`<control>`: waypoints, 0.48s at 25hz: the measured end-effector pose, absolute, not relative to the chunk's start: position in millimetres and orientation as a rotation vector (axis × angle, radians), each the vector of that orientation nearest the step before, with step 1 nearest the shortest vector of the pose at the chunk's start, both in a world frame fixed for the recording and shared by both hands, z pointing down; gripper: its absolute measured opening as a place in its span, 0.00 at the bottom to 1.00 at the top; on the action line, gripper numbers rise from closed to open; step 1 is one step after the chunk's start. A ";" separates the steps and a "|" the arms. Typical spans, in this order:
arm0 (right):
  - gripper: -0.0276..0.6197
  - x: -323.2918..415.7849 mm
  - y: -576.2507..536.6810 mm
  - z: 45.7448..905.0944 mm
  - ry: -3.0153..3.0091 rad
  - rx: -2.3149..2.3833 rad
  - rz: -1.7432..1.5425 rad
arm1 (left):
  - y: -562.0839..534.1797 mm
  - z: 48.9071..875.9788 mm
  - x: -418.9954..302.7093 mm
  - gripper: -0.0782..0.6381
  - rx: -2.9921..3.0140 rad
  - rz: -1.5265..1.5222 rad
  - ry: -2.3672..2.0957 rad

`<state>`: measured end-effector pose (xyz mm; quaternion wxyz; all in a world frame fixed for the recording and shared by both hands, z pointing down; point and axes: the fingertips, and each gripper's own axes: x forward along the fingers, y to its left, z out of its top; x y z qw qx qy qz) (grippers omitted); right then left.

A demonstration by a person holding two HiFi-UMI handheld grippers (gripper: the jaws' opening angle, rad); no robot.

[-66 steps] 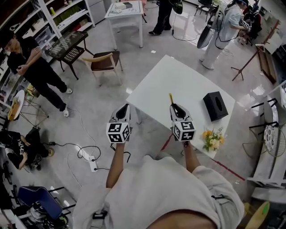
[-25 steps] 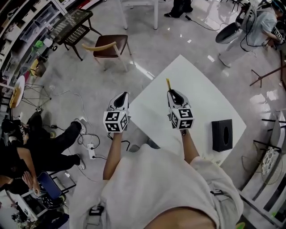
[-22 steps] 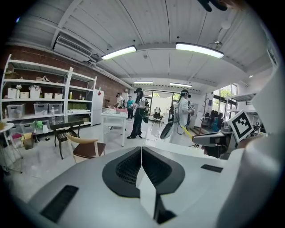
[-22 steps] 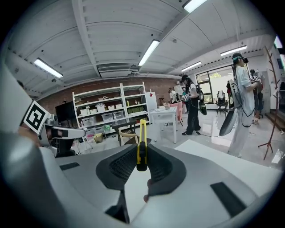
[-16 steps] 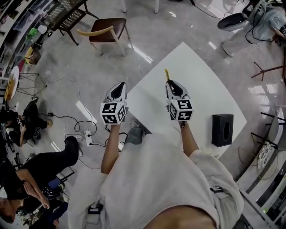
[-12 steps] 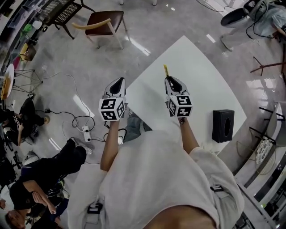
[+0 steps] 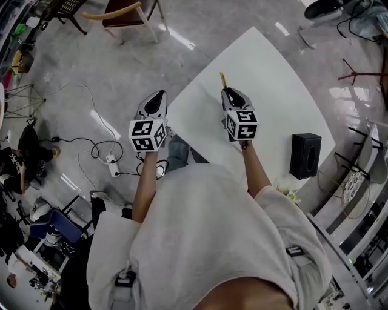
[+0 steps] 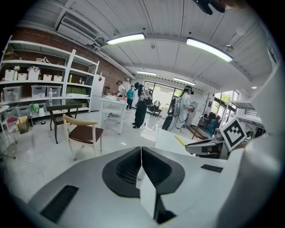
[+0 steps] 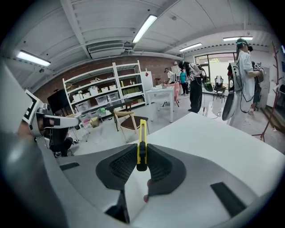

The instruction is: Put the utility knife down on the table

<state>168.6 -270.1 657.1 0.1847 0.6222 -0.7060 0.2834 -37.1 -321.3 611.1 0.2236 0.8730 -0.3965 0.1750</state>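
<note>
A thin yellow utility knife stands on edge between the jaws of my right gripper, which is shut on it. In the head view the utility knife sticks out ahead of the right gripper, above the white table near its left edge. My left gripper hangs left of the table over the floor. Its jaws meet with nothing between them in the left gripper view, where the left gripper faces a wooden chair.
A black tissue box sits on the table's right part. A wooden chair stands on the floor beyond the table. Cables and a power strip lie on the floor at left. Several people stand at the room's far side.
Both grippers have sunk lower and the head has leaned further over. The right gripper still holds the knife, now nearer the tabletop. The left stays shut beside the table's edge.
</note>
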 end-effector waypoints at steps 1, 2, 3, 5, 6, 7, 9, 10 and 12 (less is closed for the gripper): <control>0.17 168.4 -271.1 662.8 -1.978 1.747 0.811 | -321.2 612.9 -37.5 0.14 2.407 0.487 -1.090; 0.17 168.7 -272.1 668.6 -1.966 1.741 0.821 | -321.1 614.3 -37.5 0.14 2.405 0.489 -1.087; 0.17 169.4 -272.9 674.3 -1.954 1.736 0.831 | -321.0 615.3 -37.2 0.14 2.405 0.490 -1.084; 0.17 171.3 -274.5 684.4 -1.928 1.727 0.846 | -320.7 616.6 -36.4 0.14 2.403 0.492 -1.080; 0.17 171.9 -275.5 688.9 -1.914 1.719 0.851 | -320.6 617.1 -36.4 0.14 2.402 0.494 -1.079; 0.17 172.1 -276.9 693.4 -1.901 1.710 0.855 | -320.6 617.5 -36.6 0.14 2.400 0.495 -1.078; 0.17 172.2 -281.3 702.5 -1.878 1.687 0.861 | -320.9 618.1 -37.3 0.14 2.399 0.498 -1.077; 0.17 172.9 -283.8 706.9 -1.869 1.678 0.865 | -321.0 618.2 -37.5 0.14 2.398 0.498 -1.078; 0.17 175.6 -288.6 715.4 -1.844 1.666 0.880 | -321.8 618.2 -37.9 0.14 2.398 0.496 -1.080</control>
